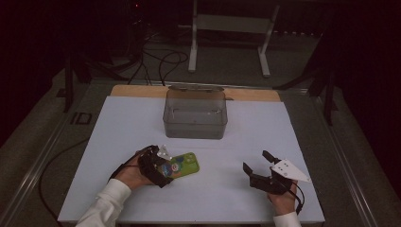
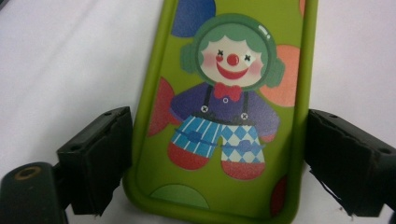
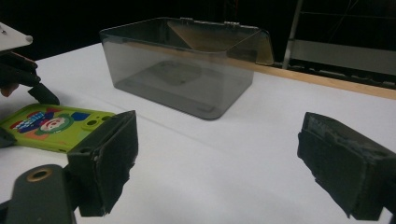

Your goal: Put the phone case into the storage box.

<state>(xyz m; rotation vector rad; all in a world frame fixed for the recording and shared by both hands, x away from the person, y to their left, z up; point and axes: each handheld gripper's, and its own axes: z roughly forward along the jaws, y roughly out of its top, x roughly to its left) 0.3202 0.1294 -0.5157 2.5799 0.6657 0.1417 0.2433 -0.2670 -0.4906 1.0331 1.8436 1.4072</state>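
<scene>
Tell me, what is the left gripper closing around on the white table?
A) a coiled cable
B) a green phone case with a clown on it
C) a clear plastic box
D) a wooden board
B: in the left gripper view the left gripper has its two black jaws at either long edge of the green clown phone case, which lies flat on the white table.

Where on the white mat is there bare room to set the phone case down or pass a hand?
Bare mat lies between the green clown phone case and the right gripper, and in front of the grey plastic bin down to that gap. Strips left and right of the bin are free too. It is crowded only at the left gripper, whose jaws flank the case.
</scene>
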